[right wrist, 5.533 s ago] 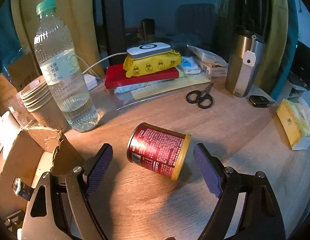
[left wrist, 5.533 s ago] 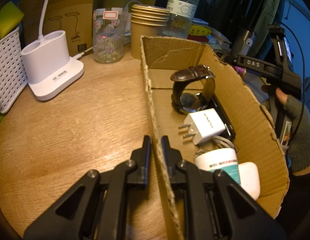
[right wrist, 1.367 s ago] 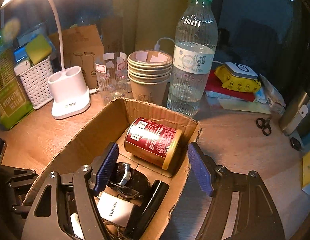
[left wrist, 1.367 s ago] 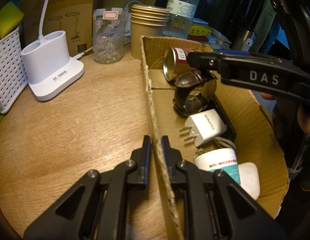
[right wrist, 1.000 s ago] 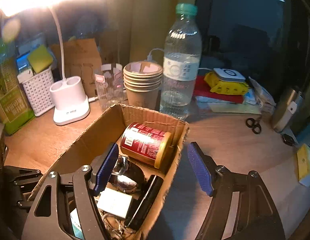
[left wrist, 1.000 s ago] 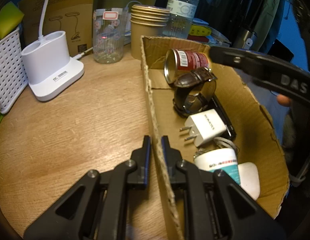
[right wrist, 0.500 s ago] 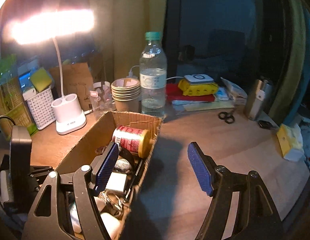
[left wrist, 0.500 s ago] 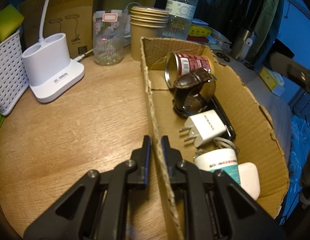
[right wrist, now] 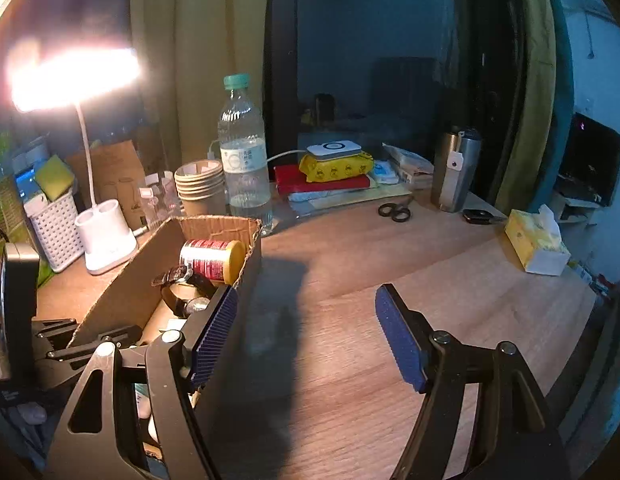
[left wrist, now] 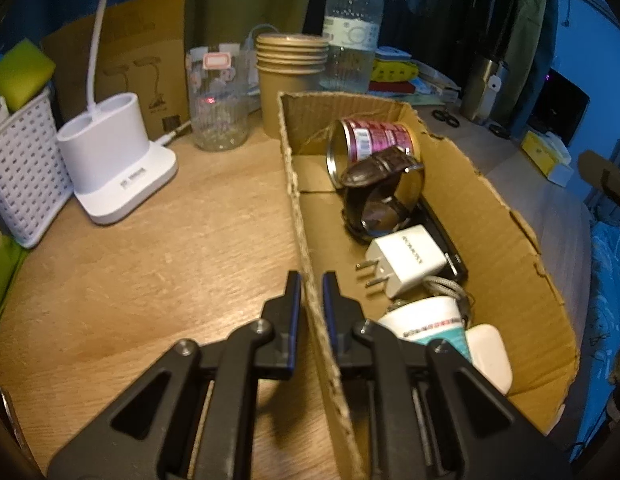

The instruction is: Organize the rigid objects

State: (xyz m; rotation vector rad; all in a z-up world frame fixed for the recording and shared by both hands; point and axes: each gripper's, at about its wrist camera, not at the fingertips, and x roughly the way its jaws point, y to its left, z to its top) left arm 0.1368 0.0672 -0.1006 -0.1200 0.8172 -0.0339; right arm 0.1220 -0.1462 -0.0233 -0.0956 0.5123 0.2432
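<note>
My left gripper [left wrist: 310, 286] is shut on the left wall of the cardboard box [left wrist: 306, 216], one finger on each side of it. In the box lie a red can [left wrist: 373, 142] on its side at the far end, a brown-strapped watch [left wrist: 379, 196], a white plug adapter [left wrist: 405, 260], a black flat device, a white-and-teal tub [left wrist: 427, 326] and a white case [left wrist: 489, 354]. My right gripper [right wrist: 306, 332] hangs open and empty over the bare table to the right of the box [right wrist: 246, 276]. The can [right wrist: 212, 260] and watch [right wrist: 182, 292] show inside it.
Behind the box stand stacked paper cups [left wrist: 292, 68], a water bottle [right wrist: 244, 160], a glass jar [left wrist: 220, 100], a white lamp base [left wrist: 118, 160] and a white basket [left wrist: 22, 168]. Scissors [right wrist: 393, 212], a steel tumbler [right wrist: 453, 170], a tissue box [right wrist: 535, 244] and books lie to the right.
My right gripper has let go of the can in the box and drawn back and to the right, out over the table. The left gripper has kept its hold on the box wall.
</note>
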